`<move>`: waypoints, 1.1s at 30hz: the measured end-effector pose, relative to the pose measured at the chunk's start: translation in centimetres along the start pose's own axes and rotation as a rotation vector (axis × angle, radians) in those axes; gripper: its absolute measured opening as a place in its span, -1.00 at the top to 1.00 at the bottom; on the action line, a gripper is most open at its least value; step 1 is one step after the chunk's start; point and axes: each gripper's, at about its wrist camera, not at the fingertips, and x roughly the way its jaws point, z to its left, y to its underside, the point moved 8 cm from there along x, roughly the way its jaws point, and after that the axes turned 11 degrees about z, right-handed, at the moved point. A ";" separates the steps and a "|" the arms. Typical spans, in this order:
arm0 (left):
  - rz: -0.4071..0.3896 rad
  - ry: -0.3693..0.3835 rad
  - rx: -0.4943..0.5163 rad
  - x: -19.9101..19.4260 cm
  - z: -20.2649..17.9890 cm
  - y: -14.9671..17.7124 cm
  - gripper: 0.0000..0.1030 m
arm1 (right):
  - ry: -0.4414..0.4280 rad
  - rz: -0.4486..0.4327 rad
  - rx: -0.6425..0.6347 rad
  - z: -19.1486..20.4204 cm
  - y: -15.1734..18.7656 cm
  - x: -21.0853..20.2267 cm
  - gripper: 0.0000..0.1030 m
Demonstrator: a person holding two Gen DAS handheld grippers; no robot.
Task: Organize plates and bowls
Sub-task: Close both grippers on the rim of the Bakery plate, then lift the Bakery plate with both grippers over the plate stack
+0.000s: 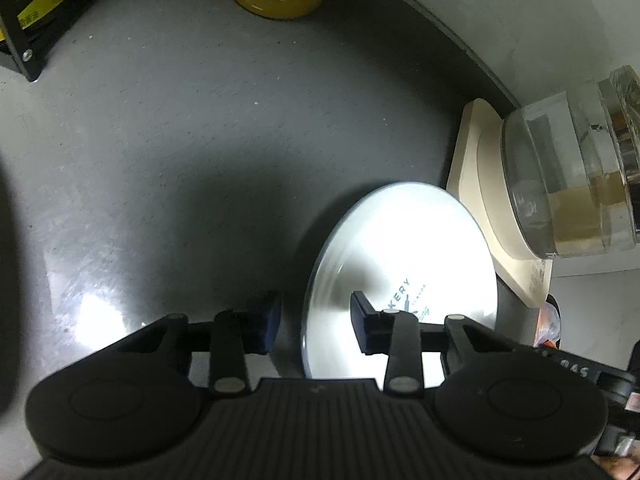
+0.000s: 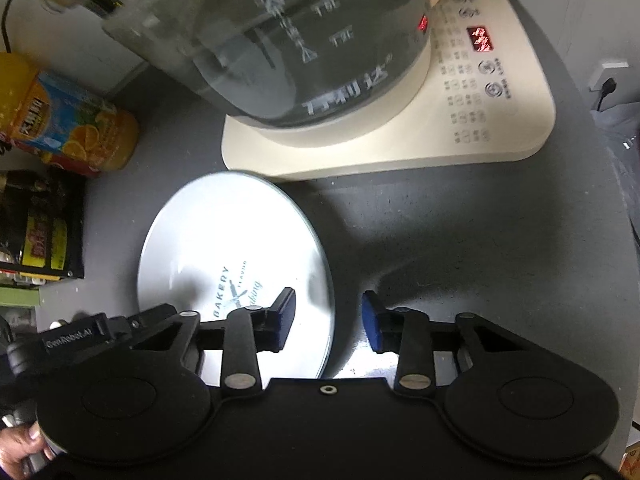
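Observation:
A white plate [image 1: 404, 256] printed "BAKERY" lies flat on the grey counter [image 1: 180, 152]. In the left wrist view my left gripper [image 1: 316, 322] is open, one fingertip [image 1: 362, 320] over the plate and the other outside its left rim. The right wrist view shows the same plate [image 2: 236, 240] with my right gripper [image 2: 328, 320] open astride its right rim: the left fingertip [image 2: 286, 312] is above the plate, the right one over the bare counter [image 2: 480, 248]. Neither gripper holds anything. The left gripper's body [image 2: 72, 338] shows at the left edge.
A glass kettle [image 2: 280, 40] on a cream base [image 2: 480, 120] with a lit red display stands just beyond the plate. An orange juice bottle [image 2: 72, 120] and a black rack [image 2: 40, 224] of packets stand to the left. A white wall [image 1: 500, 20] bounds the counter.

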 end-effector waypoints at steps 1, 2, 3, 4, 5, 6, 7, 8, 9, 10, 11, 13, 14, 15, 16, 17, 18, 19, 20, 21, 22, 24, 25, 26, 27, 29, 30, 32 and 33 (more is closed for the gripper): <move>-0.002 -0.003 -0.001 0.1 -0.1 -0.1 0.39 | -0.005 0.005 -0.005 0.0 0.0 0.2 0.40; -0.001 -0.005 -0.002 0.2 -0.2 -0.1 0.49 | -0.010 0.004 -0.009 0.2 -0.2 0.5 0.51; 0.000 -0.005 -0.005 0.3 -0.2 -0.1 0.52 | -0.014 0.003 -0.012 0.2 -0.2 0.7 0.56; 0.000 -0.004 -0.011 0.3 -0.1 -0.1 0.56 | -0.021 0.007 -0.015 0.3 -0.3 0.8 0.58; 0.000 -0.003 -0.018 0.4 0.0 -0.1 0.62 | -0.029 0.013 -0.018 0.4 -0.3 1.0 0.63; 0.002 -0.001 -0.025 0.4 0.1 -0.1 0.65 | -0.034 0.019 -0.022 0.5 -0.3 1.2 0.66; 0.004 0.000 -0.030 0.4 0.2 -0.2 0.71 | -0.039 0.024 -0.029 0.6 -0.3 1.4 0.67; 0.010 0.003 -0.031 0.5 0.2 -0.1 0.75 | -0.042 0.028 -0.034 0.6 -0.3 1.5 0.68; 0.013 0.006 -0.030 0.6 0.2 -0.1 0.76 | -0.046 0.025 -0.034 0.6 -0.3 1.5 0.69; 0.013 0.005 -0.024 0.5 0.2 -0.1 0.77 | -0.051 0.026 -0.034 0.6 -0.4 1.5 0.69; 0.012 0.003 -0.015 0.5 0.1 -0.1 0.77 | -0.058 0.027 -0.033 0.5 -0.5 1.5 0.70; 0.014 0.004 -0.008 0.6 0.0 -0.1 0.77 | -0.070 0.022 -0.038 0.3 -0.6 1.4 0.74; 0.016 0.004 -0.004 0.6 0.0 -0.2 0.78 | -0.075 0.017 -0.046 0.1 -0.5 1.3 0.75; 0.018 0.005 -0.001 0.6 0.0 -0.2 0.78 | -0.077 0.011 -0.050 0.1 -0.4 1.2 0.75; 0.018 0.007 -0.002 0.6 0.0 -0.2 0.79 | -0.080 0.007 -0.049 0.1 -0.3 1.1 0.76; 0.016 0.006 -0.001 0.5 0.0 -0.2 0.79 | -0.083 0.001 -0.050 0.0 -0.2 0.9 0.77; 0.010 0.002 0.005 0.4 0.0 -0.3 0.79 | -0.088 -0.011 -0.056 0.2 -0.2 0.7 0.80; 0.005 0.001 0.012 0.2 -0.1 -0.3 0.79 | -0.096 -0.023 -0.063 0.4 -0.1 0.3 0.81; 0.004 0.002 0.020 0.1 -0.1 -0.4 0.79 | -0.104 -0.033 -0.067 0.6 -0.2 0.0 0.83; 0.008 0.006 0.027 0.0 -0.1 -0.4 0.78 | -0.113 -0.042 -0.070 0.7 -0.2 -0.4 0.83; 0.015 0.012 0.027 -0.1 0.0 -0.5 0.78 | -0.117 -0.053 -0.079 1.0 -0.2 -0.9 0.84; 0.019 0.021 0.030 -0.4 0.1 -0.7 0.79 | -0.101 -0.064 -0.112 1.7 -0.2 -1.4 0.84; 0.012 0.020 0.038 -0.8 0.2 -0.7 0.79 | -0.094 -0.067 -0.124 2.0 -0.2 -1.6 0.84; 0.000 0.019 0.046 -1.2 0.2 -0.8 0.79 | -0.090 -0.072 -0.135 2.2 -0.2 -1.8 0.84; -0.009 0.019 0.050 -1.6 0.2 -0.9 0.79 | -0.088 -0.076 -0.141 2.6 -0.2 -2.0 0.84; -0.027 0.022 0.054 -2.5 0.4 -1.0 0.79 | -0.089 -0.087 -0.155 3.3 0.0 -2.4 0.84; -0.035 0.024 0.055 -3.0 0.6 -1.0 0.79 | -0.093 -0.093 -0.163 3.7 0.0 -2.5 0.84; -0.042 0.033 0.051 -3.7 1.0 -1.2 0.79 | -0.103 -0.100 -0.172 4.6 0.2 -3.0 0.84; -0.045 0.039 0.049 -4.1 1.3 -1.2 0.79 | -0.105 -0.104 -0.178 5.2 0.3 -3.1 0.84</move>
